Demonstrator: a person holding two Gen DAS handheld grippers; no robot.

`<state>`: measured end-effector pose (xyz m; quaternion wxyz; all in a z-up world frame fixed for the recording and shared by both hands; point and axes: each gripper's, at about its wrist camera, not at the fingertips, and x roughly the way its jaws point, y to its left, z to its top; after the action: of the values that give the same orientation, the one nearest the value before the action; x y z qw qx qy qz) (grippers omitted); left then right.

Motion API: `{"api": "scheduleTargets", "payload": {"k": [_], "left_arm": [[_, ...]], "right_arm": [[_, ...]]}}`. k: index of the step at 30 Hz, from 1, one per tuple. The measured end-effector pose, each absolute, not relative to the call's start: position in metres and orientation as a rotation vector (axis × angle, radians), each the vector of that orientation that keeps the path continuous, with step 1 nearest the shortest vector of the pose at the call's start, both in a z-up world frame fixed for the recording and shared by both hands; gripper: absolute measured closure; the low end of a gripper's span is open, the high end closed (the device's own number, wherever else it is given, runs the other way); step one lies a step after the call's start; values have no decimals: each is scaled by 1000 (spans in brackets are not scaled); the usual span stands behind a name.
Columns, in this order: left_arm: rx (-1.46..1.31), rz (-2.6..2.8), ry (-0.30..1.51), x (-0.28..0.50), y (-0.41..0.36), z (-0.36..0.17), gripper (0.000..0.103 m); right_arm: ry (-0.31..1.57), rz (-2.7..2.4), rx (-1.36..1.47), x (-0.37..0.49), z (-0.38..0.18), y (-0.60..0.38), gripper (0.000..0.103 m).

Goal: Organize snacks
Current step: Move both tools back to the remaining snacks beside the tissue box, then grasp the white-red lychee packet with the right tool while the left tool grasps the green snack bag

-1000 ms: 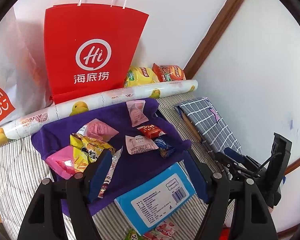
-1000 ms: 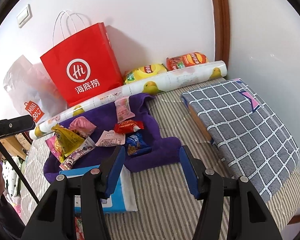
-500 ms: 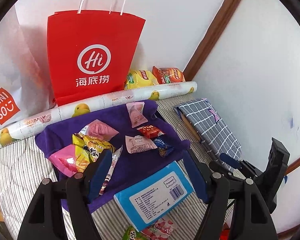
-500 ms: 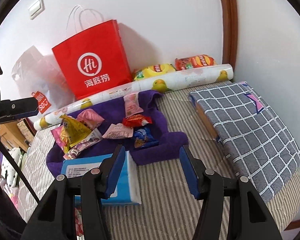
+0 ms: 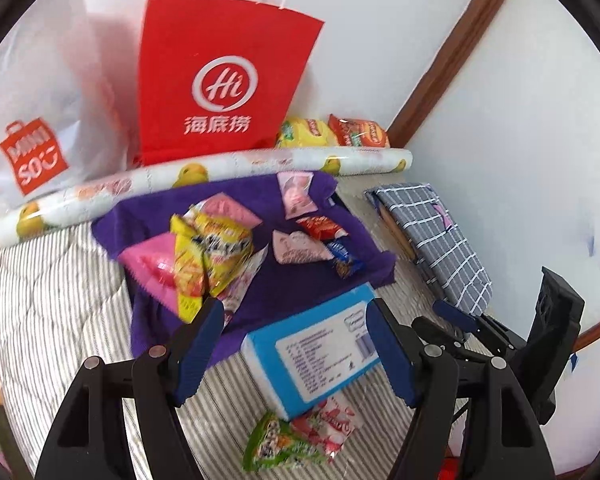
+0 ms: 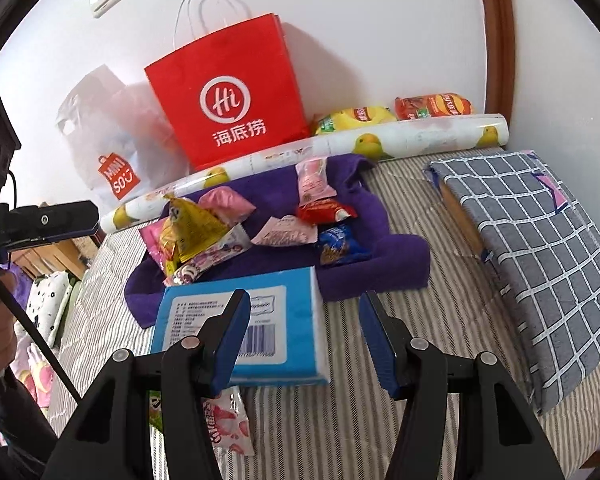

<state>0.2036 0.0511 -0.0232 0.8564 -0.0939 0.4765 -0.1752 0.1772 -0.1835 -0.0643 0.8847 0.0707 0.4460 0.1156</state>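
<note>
Several small snack packets lie on a purple towel on a striped bed: a yellow bag, pink packets, a red packet and a blue packet. A blue tissue pack lies in front of the towel, with a green packet and a pink-and-white packet nearer me. My left gripper is open and empty above the tissue pack. My right gripper is open and empty over its right edge.
A red paper bag, a white plastic bag and two chip bags stand against the wall behind a duck-print roll. A grey checked cushion lies on the right.
Both grippers have drawn back and tilted down, so the tissue pack and the two near packets show more. Nothing on the bed has moved.
</note>
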Motion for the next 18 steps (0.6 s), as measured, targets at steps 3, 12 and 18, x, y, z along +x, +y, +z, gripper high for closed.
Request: {"api": "scheduleTargets", "payload": {"k": [3,12,18], "left_arm": [[-200,-348,1003,193,58,-26,32],[-238,-297,1026,166,84,-42,32],[-266,-267,1053,154,94,-58,32]], "right_arm": [[940,244,125,172,-68,-176,47],[991,282,88,150,-87,-158,47],[1051,355,100,136,-106,-140,47]]}}
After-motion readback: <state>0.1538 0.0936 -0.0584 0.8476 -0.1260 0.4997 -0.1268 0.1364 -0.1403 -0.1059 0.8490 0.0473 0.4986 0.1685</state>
